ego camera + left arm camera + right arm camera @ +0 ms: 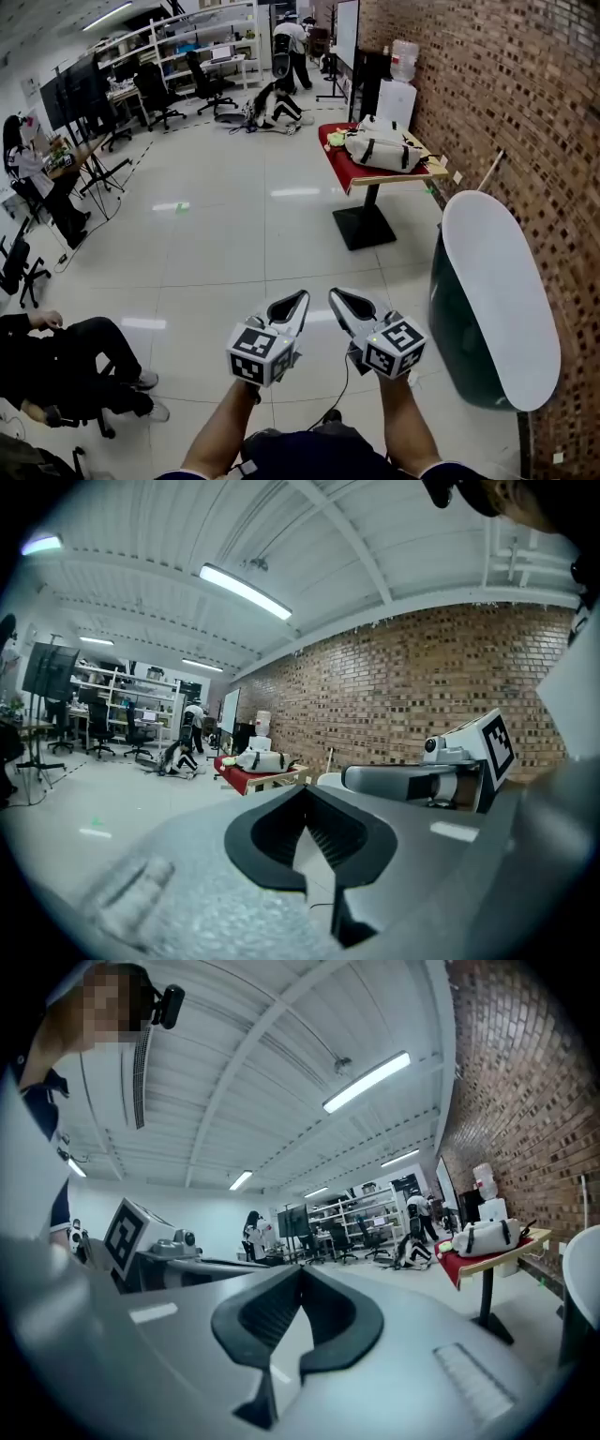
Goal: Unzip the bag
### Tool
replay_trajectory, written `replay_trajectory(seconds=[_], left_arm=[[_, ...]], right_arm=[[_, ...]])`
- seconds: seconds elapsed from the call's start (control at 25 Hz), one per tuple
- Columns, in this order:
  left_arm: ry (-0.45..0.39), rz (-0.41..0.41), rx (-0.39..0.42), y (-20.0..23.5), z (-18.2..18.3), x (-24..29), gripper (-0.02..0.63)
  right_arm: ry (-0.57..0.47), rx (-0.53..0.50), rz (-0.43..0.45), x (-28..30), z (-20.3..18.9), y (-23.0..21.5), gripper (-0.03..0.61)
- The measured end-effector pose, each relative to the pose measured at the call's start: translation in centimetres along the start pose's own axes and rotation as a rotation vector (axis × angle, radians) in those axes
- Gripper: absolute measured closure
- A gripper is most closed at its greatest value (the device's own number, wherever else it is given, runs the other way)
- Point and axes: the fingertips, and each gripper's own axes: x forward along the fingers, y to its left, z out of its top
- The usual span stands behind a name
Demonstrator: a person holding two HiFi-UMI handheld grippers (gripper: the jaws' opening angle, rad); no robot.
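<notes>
A white bag (382,145) with black straps lies on a red-topped table (349,171) far ahead by the brick wall; it also shows small in the left gripper view as the bag (260,759) and in the right gripper view as the bag (487,1237). Both grippers are held close to my body, well short of the table. My left gripper (299,300) is shut with nothing in it. My right gripper (338,298) is shut and empty too. Their tips point forward, side by side over the floor.
A dark green bin with a white oval lid (497,295) stands to my right against the brick wall (525,103). A seated person (66,361) is at my lower left. Other people, office chairs and shelves (187,42) fill the far end. A water dispenser (398,84) stands behind the table.
</notes>
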Motion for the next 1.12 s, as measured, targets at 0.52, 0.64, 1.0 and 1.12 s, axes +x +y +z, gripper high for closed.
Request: replay_trajectory(seconds=[0.52, 0.64, 1.0, 1.12], left_arm=[[0.034, -0.111, 0.02, -4.6, 0.9, 15.6, 0.611], [0.041, -0.145, 0.02, -4.3, 1.0, 19.7, 0.61], [0.019, -0.252, -0.003, 2.1, 3.0, 30.9, 0.611], [0.019, -0.28, -0.018, 5.0, 3.9, 33.9, 0.611]], right_arm=[[-0.009, 0.006, -0.16, -5.3, 1.9, -16.7, 0.572], [-0.001, 0.009, -0.189, -4.5, 2.0, -20.3, 0.572], [0.043, -0.01, -0.292, 2.7, 3.5, -29.6, 0.572], [0.053, -0.012, -0.317, 5.8, 4.2, -32.2, 0.572]])
